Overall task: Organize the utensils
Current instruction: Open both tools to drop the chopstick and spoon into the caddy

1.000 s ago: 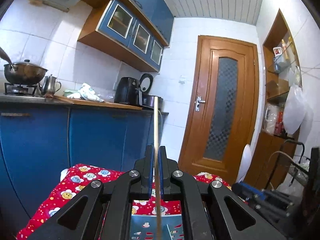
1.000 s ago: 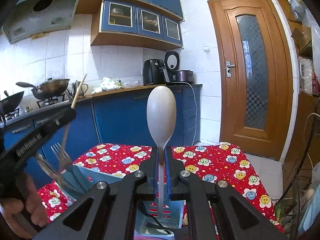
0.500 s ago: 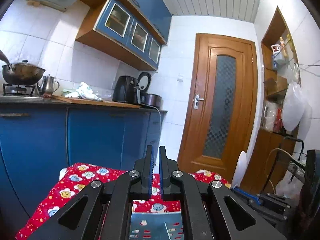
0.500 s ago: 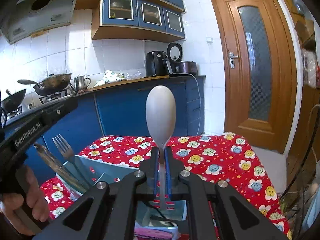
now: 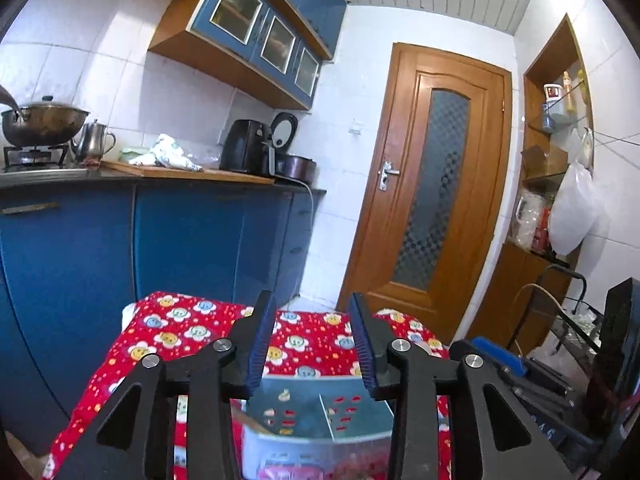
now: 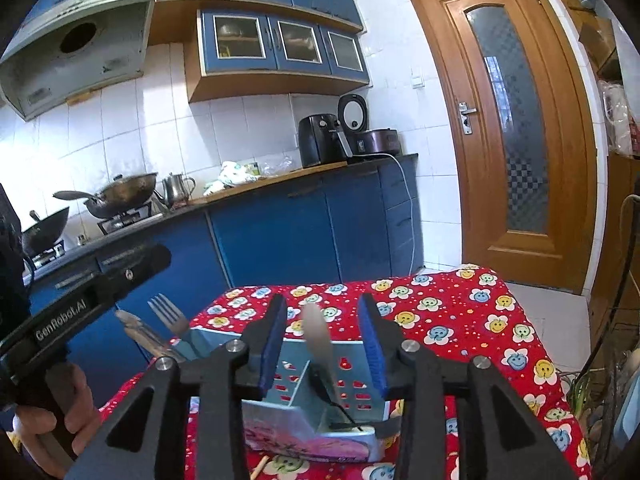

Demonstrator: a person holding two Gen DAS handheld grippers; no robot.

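A pale blue utensil holder (image 6: 296, 368) with red cut-outs and an inner divider stands on the red flowered tablecloth (image 6: 460, 320). My right gripper (image 6: 326, 344) is open just above it. A spoon (image 6: 316, 336) stands blurred between the jaws, its handle down in the holder's right compartment. A fork (image 6: 166, 312) and another metal utensil (image 6: 138, 332) lean out of the holder's left side. My left gripper (image 5: 312, 344) is open and empty above the holder (image 5: 316, 412). Its body shows at the left of the right wrist view (image 6: 80, 304).
Blue kitchen cabinets (image 6: 280, 240) run behind the table, with a wok (image 6: 120, 196), a kettle and an air fryer (image 6: 320, 144) on the counter. A wooden door (image 6: 516, 128) is at the right. A wooden stick end (image 6: 260, 466) lies on the cloth before the holder.
Both grippers have opened. The right one let go of the spoon, which has dropped into the holder. The left one, holding a chopstick a second ago, is now wide open.
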